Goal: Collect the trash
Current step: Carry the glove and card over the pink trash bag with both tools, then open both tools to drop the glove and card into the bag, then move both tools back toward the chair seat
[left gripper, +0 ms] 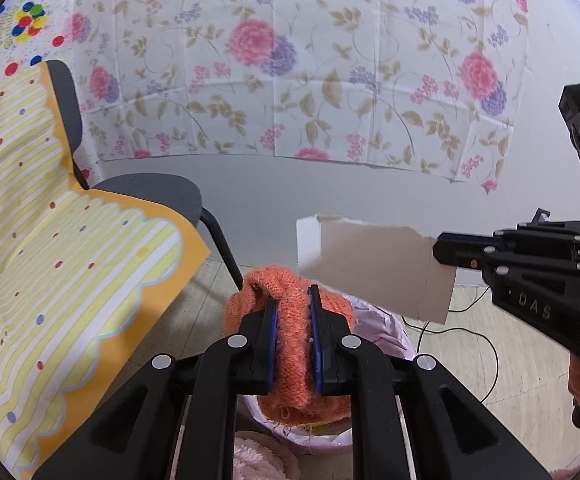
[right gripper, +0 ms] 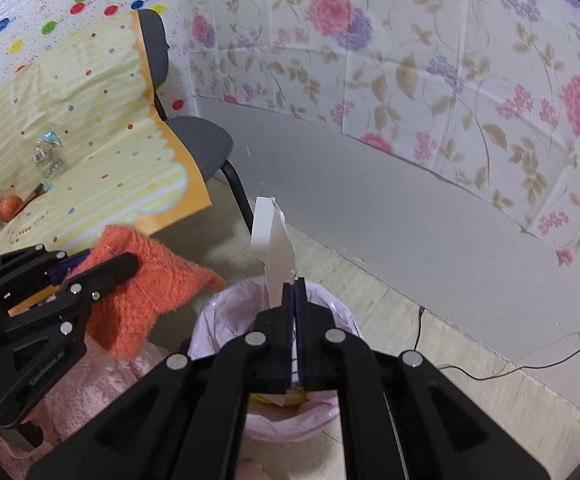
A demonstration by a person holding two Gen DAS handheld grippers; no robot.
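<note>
My left gripper [left gripper: 293,300] is shut on an orange knitted cloth [left gripper: 290,344], which bulges between its blue pads above a bin lined with a pale pink bag [left gripper: 374,332]. In the right wrist view the same cloth [right gripper: 146,296] hangs from the left gripper [right gripper: 102,266] at the left. My right gripper [right gripper: 295,282] is shut on a torn piece of flat cardboard [right gripper: 276,248] that sticks up over the pink-lined bin [right gripper: 226,320]. Seen from the left wrist, the cardboard [left gripper: 374,260] juts leftward from the right gripper [left gripper: 442,250]. Yellow scraps lie inside the bin.
A grey chair [right gripper: 198,140] draped with a yellow striped sheet [right gripper: 90,132] stands at the left; a small bottle [right gripper: 48,158] and an orange ball [right gripper: 9,206] rest on it. Flowered sheeting covers the wall. A black cable [right gripper: 490,372] runs along the floor. Pink fluffy fabric [right gripper: 90,384] lies below.
</note>
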